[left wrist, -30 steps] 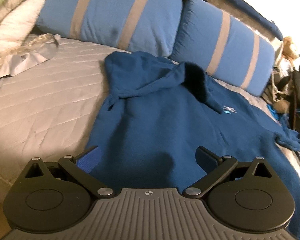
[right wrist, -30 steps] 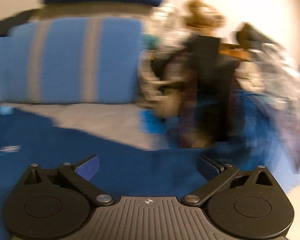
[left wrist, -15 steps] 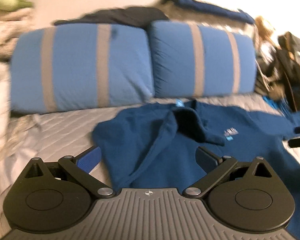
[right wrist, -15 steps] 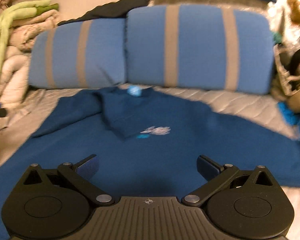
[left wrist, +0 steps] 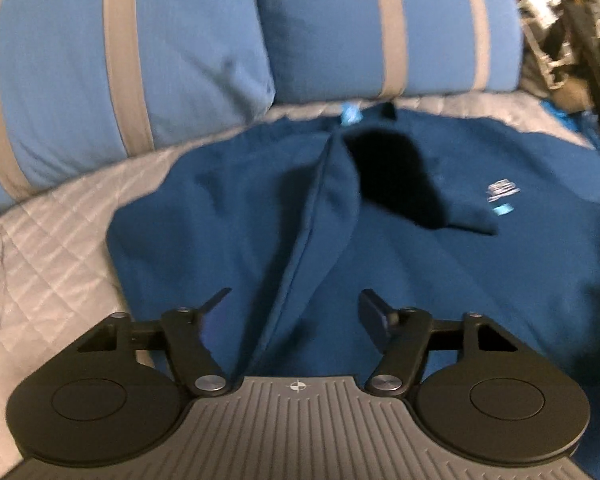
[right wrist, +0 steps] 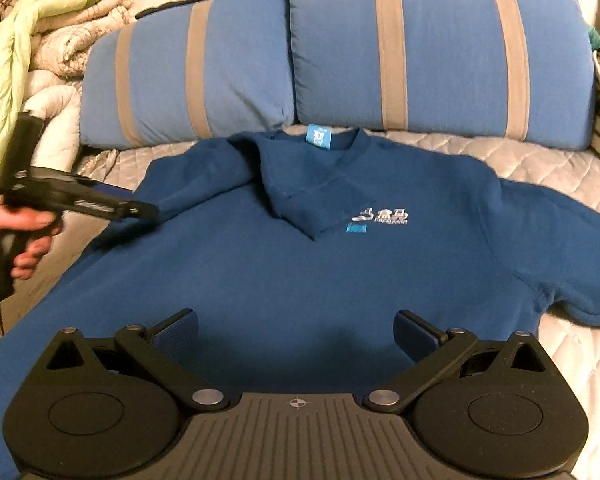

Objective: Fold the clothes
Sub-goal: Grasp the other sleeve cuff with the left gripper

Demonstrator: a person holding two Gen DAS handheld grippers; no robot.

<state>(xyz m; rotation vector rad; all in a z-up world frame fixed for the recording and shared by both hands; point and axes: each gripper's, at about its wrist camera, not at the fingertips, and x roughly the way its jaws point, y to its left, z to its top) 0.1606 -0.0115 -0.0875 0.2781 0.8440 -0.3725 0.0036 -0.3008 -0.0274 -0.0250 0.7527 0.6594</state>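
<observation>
Across the quilted bed (right wrist: 480, 160), below the two striped pillows (right wrist: 440, 52), the blue sweatshirt (right wrist: 300, 280) lay chest up, collar toward the pillows and hem toward me, so its long axis ran straight away from both of my grippers. One sleeve on my left side had been thrown over the chest, its cuff ending just beside the white logo (right wrist: 383, 216); the other sleeve trailed off to the right.

My left gripper (left wrist: 294, 304) was the nearer one to that folded sleeve. It pointed down at the ridge of cloth running up toward the collar, and its jaws had just been closing, standing about half apart with the ridge passing between them. That view was smeared, so I could not say for certain, but the pads did not seem to press the cloth yet. In the right wrist view I saw that same gripper from the side, in a hand (right wrist: 16, 232) at the garment's left shoulder.

My right gripper (right wrist: 296, 332) hung over the lower chest, jaws wide apart, holding nothing, with the right sleeve off to its side.
</observation>
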